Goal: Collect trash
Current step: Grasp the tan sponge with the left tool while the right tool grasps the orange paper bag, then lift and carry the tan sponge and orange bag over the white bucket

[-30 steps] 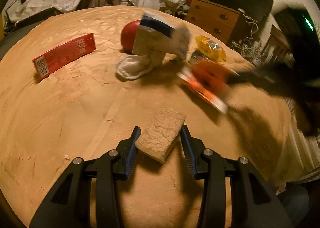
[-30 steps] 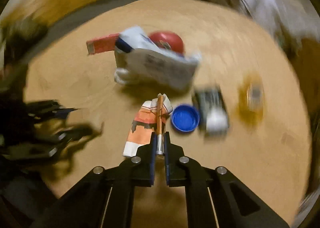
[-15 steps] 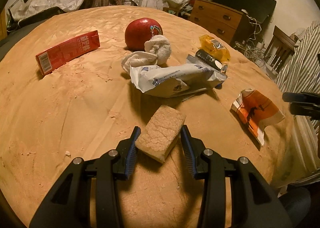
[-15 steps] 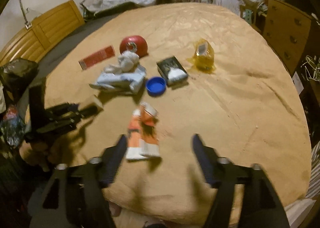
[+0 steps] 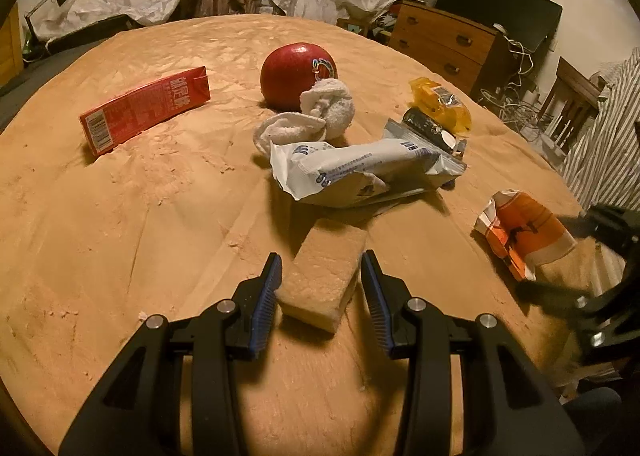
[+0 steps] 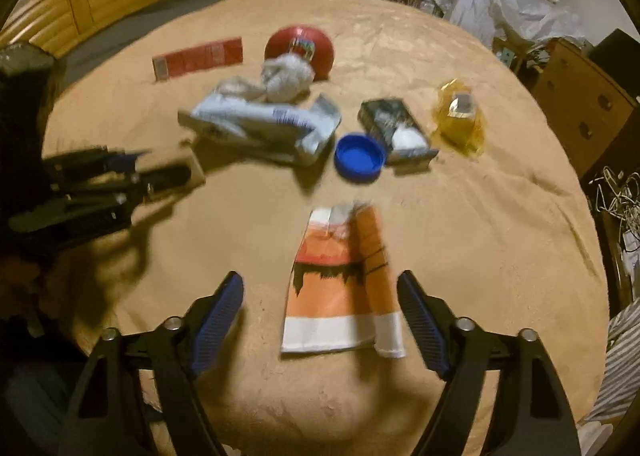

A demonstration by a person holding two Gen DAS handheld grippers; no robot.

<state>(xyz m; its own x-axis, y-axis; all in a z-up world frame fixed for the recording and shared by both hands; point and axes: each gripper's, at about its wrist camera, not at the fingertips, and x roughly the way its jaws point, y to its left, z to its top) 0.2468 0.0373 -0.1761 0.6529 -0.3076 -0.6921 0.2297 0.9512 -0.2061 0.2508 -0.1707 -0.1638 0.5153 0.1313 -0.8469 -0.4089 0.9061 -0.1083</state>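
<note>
My left gripper (image 5: 320, 288) brackets the sponge (image 5: 323, 276), jaws apart; my right gripper (image 6: 320, 316), spread wide, straddles the orange wrapper (image 6: 344, 284) near the table's (image 6: 500, 224) edge.

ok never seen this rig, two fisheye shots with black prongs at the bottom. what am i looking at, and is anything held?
No robot here: a person holds a two-finger gripper in each hand, with a fisheye camera on each looking along its fingers. The left wrist view shows the left gripper open around a tan sponge. The right wrist view shows the right gripper open around an orange-and-white wrapper lying flat. Nothing is held. On the tan-covered table lie a red carton, a red apple, a white cloth, a white-and-blue pouch, a blue cap, a dark packet and a yellow wrapper.
</note>
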